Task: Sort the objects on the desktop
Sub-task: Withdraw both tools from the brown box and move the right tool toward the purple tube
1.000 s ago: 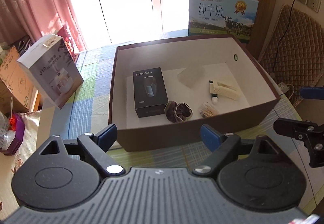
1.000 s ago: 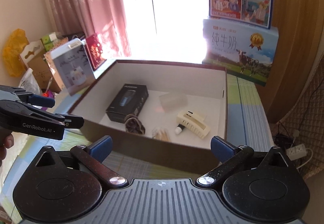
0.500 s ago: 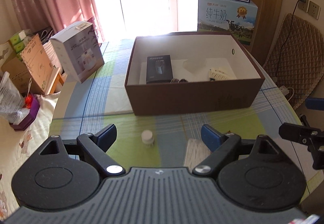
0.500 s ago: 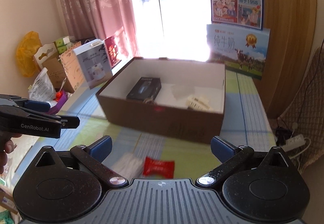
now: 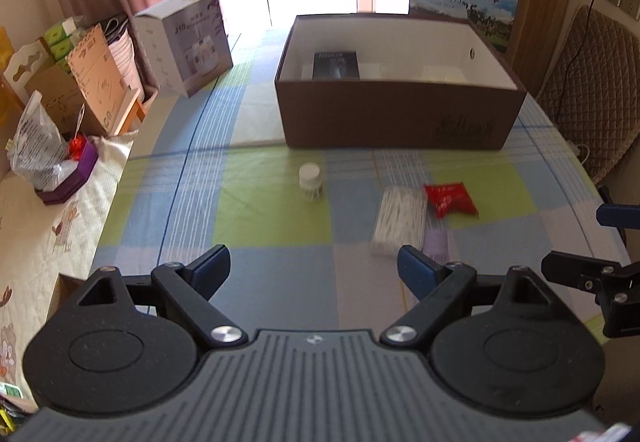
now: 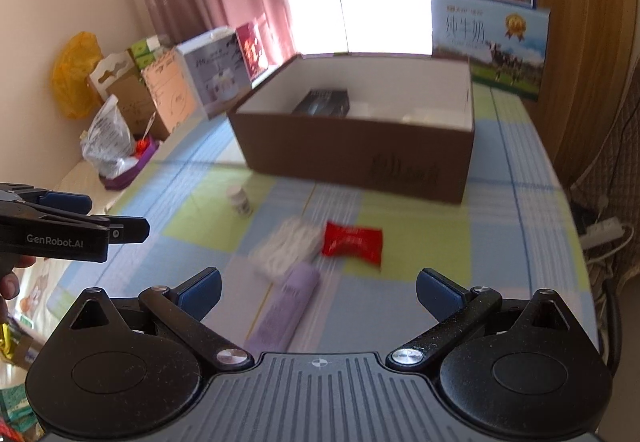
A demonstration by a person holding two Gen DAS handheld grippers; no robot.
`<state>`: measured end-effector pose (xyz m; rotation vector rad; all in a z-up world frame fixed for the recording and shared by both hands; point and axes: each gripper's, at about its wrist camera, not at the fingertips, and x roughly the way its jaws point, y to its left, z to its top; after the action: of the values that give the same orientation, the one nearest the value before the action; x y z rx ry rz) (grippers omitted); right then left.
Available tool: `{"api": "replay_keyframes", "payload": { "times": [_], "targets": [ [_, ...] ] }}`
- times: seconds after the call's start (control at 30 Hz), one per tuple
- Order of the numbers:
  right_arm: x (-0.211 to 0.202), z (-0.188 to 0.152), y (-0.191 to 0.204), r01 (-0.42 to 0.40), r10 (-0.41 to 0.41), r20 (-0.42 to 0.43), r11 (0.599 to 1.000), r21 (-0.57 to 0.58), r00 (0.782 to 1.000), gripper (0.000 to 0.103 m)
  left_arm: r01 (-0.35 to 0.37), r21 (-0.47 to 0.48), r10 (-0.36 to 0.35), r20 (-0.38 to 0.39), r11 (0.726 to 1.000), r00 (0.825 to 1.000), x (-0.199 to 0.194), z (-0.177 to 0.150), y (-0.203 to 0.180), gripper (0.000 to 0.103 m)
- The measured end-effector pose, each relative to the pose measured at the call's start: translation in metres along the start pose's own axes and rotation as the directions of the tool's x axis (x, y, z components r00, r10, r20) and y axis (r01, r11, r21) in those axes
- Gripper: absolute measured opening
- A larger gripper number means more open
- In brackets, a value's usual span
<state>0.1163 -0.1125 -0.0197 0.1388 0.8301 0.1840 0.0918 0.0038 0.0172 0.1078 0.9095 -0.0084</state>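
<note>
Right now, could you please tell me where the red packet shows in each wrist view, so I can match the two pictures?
Left wrist view: the red packet lies right of centre on the checked tablecloth, beside the white pack of cotton swabs.
Right wrist view: the red packet lies near the middle, right of the swabs.
Shared landmark: the brown box stands behind it in both.

A red packet (image 6: 352, 244) lies near the brown box (image 6: 356, 154), touching white swabs (image 6: 288, 252); a lilac tube (image 6: 286, 312) lies nearer.
</note>
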Motion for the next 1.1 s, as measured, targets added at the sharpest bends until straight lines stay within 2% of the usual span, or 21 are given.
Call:
{"api": "replay_keyframes", "payload": {
  "times": [0.4, 0.6, 1.1],
  "targets": [
    [0.030, -0.037, 0.013, 0.024, -0.017, -0.134, 0.998, 0.053, 0.991, 0.101, 0.023, 0.042, -0.018, -0.117, 0.999, 0.993, 0.029, -0.031, 0.003, 0.089],
    [0.045, -0.037, 0.018, 0.047, -0.036, -0.154, 0.997, 0.067, 0.987, 0.101, 0.046, 0.048, -0.037, -0.163, 0.998, 0.986, 0.049, -0.034, 0.009, 0.089],
    [0.090, -0.030, 0.026, 0.107, -0.079, -0.213, 0.987, 0.122, 0.974, 0.101, 0.087, 0.080, -0.068, -0.218, 0.993, 0.974, 0.088, -0.024, 0.025, 0.089]
  ]
}}
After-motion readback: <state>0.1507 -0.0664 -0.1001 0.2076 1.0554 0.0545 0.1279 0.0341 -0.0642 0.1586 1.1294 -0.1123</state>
